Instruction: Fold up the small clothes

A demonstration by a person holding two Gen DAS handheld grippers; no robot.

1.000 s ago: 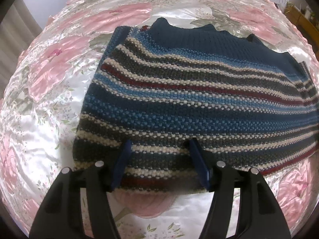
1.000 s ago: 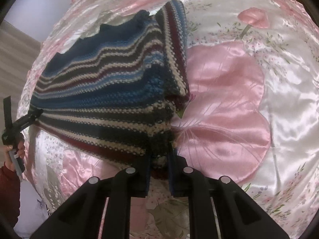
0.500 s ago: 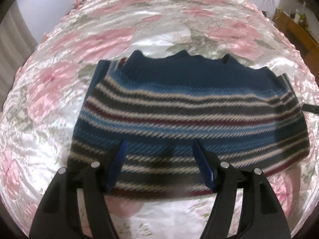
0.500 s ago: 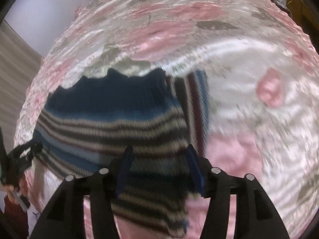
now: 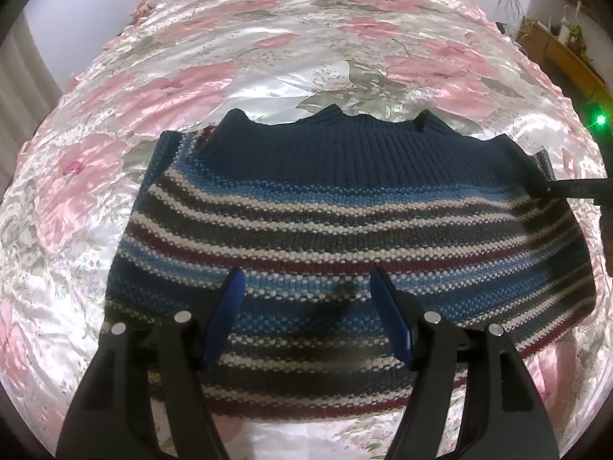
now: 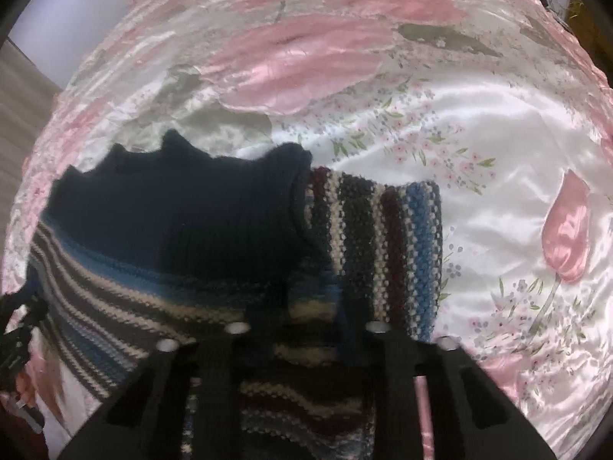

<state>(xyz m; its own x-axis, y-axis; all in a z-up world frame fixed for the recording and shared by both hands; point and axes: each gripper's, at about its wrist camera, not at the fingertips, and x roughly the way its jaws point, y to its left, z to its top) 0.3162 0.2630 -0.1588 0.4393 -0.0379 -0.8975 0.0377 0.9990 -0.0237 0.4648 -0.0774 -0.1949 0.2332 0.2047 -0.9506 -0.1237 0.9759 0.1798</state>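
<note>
A: Where does the striped knitted sweater (image 5: 345, 237) lie?

B: Flat on the pink floral satin bedspread (image 5: 268, 61), folded into a broad band; its dark blue ribbed edge (image 5: 345, 145) is on the far side, and the stripes run across the left wrist view. In the right wrist view a striped sleeve (image 6: 387, 245) lies on the spread at the garment's right side, just beside the ribbed part.

A: State of the left gripper (image 5: 310, 318)?

B: Released. Its blue-padded fingers (image 5: 224, 318) stand wide apart above the near stripes, with nothing between them.

A: And the right gripper (image 6: 306, 329)?

B: Its fingers are spread as well, low over the near portion of the sweater. The tips are dark and blurred against the knit, so contact with the fabric cannot be told. No cloth appears pinched between them.

A: Anything at the margins?

B: A dark tool tip (image 5: 567, 191) enters from the right edge of the left wrist view, at the sweater's far right corner.
</note>
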